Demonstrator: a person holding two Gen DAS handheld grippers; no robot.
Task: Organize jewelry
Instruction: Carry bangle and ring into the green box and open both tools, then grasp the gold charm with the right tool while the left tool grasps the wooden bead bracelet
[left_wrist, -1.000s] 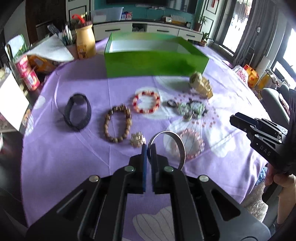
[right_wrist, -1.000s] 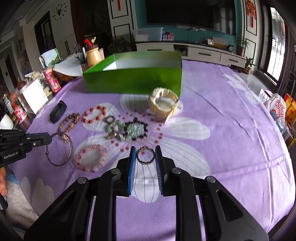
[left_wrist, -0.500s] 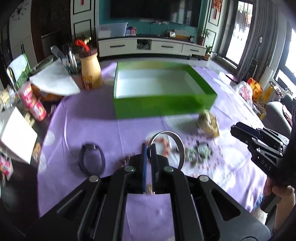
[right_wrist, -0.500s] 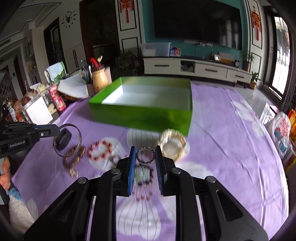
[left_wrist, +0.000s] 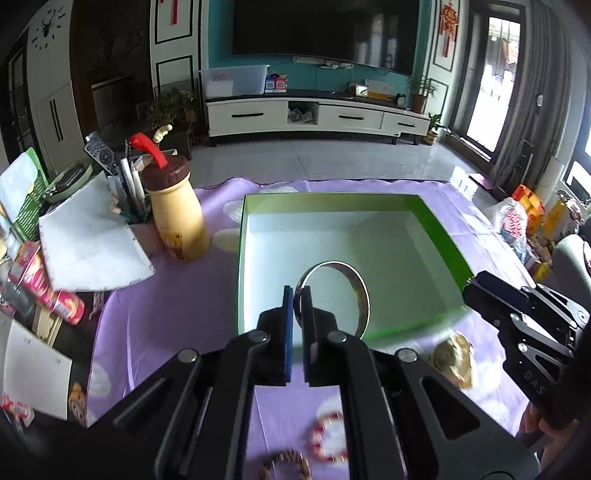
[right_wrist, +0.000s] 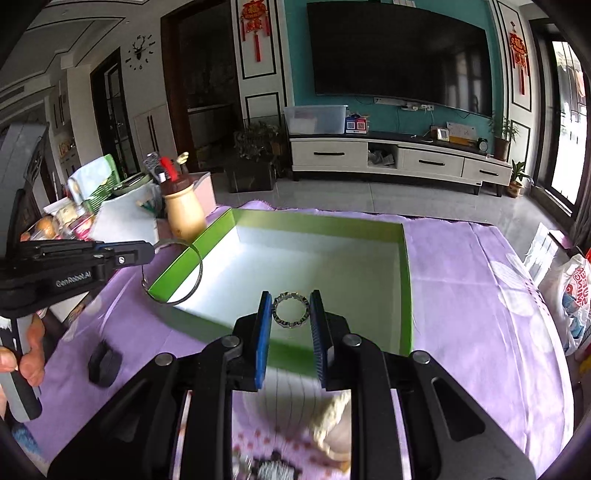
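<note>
Nearest the left wrist camera, the left gripper (left_wrist: 297, 295) is seen fully closed, its blue pads pinching the rim of a thin silver metal bangle (left_wrist: 334, 291) that stands out ahead of the fingertips. In the right wrist view, the right gripper (right_wrist: 290, 309) is held narrowly apart, and a small dark metal ring-shaped bracelet with studded links (right_wrist: 290, 310) is clamped between its pads.

A second ago both pieces were carried low over the purple flower-printed tablecloth (left_wrist: 177, 306), with the loose jewelry spread just ahead of the fingers. That jewelry has since dropped to the bottom edge of both views: a red-and-white beaded bracelet (left_wrist: 330, 438), a brown wooden bead bracelet (left_wrist: 286, 466) and a pale woven cuff (left_wrist: 453, 360) are now blurred beneath the tools.

Beyond the fingertips, the open green cardboard box with a white floor (left_wrist: 242, 258) now fills the middle of each view, and nothing is seen inside it. The bangle is held above the near left corner of the box and the ring-shaped bracelet above its near wall. The carry is judged nearly complete; release into the box is likely what remains for these two pieces.
</note>
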